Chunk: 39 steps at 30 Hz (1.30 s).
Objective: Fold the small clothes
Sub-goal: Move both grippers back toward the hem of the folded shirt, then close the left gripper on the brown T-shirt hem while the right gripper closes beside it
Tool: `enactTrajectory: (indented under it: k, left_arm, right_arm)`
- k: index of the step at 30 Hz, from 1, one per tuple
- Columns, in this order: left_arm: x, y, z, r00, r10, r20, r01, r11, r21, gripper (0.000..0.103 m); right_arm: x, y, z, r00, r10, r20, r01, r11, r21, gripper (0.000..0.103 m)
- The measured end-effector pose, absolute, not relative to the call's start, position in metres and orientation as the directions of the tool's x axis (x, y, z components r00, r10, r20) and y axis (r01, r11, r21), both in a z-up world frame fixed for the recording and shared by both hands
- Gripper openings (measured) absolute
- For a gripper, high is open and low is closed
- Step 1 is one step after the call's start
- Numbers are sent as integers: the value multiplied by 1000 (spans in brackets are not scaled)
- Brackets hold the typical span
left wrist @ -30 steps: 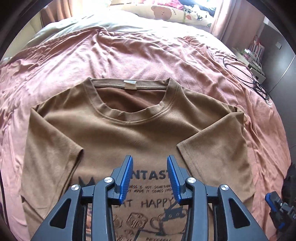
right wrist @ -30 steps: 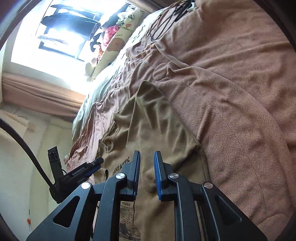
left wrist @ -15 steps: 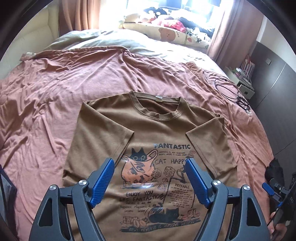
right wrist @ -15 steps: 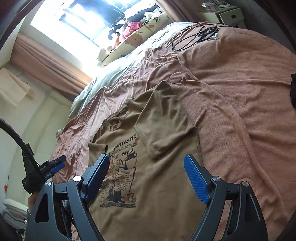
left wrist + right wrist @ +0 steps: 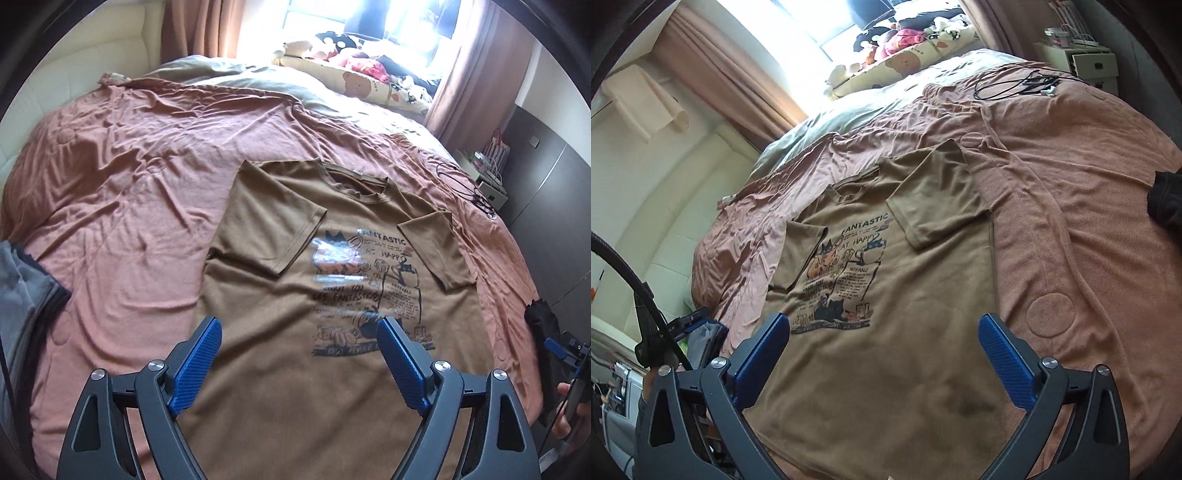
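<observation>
A brown T-shirt [image 5: 310, 369] [image 5: 905, 332] with a cat print lies flat, face up, on the pink bedspread, both short sleeves folded in over its chest. My left gripper [image 5: 299, 360] hovers above the shirt's lower half, jaws still opening, nothing between them. My right gripper [image 5: 882, 354] hangs over the hem area near the shirt's right side, jaws also still opening and empty. The right gripper's blue tip shows at the left wrist view's right edge [image 5: 557, 347], and the left gripper at the right wrist view's left edge [image 5: 683, 325].
The pink bedspread [image 5: 129, 192] covers a wide bed. Black cables [image 5: 1015, 83] lie at its far right, a dark garment [image 5: 1167, 199] at the right edge, grey clothing [image 5: 26, 291] at the left. Pillows and soft toys [image 5: 369, 74] line the window. A bedside cabinet [image 5: 1086, 62] stands beyond.
Both grippers have opened wide, let go of the sleeves and drawn back and up from the collar end toward the hem. More of the shirt and bed now shows.
</observation>
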State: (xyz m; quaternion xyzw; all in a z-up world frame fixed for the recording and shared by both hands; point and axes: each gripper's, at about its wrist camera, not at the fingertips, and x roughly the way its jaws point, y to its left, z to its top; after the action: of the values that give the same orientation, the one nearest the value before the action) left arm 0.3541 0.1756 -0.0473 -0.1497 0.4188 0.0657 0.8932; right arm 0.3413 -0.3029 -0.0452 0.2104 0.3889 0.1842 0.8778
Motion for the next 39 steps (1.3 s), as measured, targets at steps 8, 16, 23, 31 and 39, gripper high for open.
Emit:
enactTrajectory:
  k: [8, 16, 23, 31, 39]
  left_arm:
    - [275, 204, -74, 633, 34, -773, -324, 919, -225, 101]
    - [205, 219, -94, 641, 66, -765, -391, 886, -251, 101]
    - [165, 225, -130, 624, 48, -780, -445, 842, -304, 100]
    - [144, 230, -161, 609, -4, -794, -458, 815, -356, 83]
    - [134, 241, -174, 602, -16, -798, -484, 788, -381, 68]
  right_arm:
    - [293, -312, -48, 596, 440, -672, -135, 879, 457, 103]
    - [243, -318, -51, 627, 350, -696, -122, 926, 356, 103]
    - [203, -322, -67, 639, 301, -708, -103, 946, 309, 103]
    - [188, -326, -85, 611, 299, -733, -100, 947, 304, 89]
    - [193, -339, -105, 599, 324, -732, -60, 930, 363, 75]
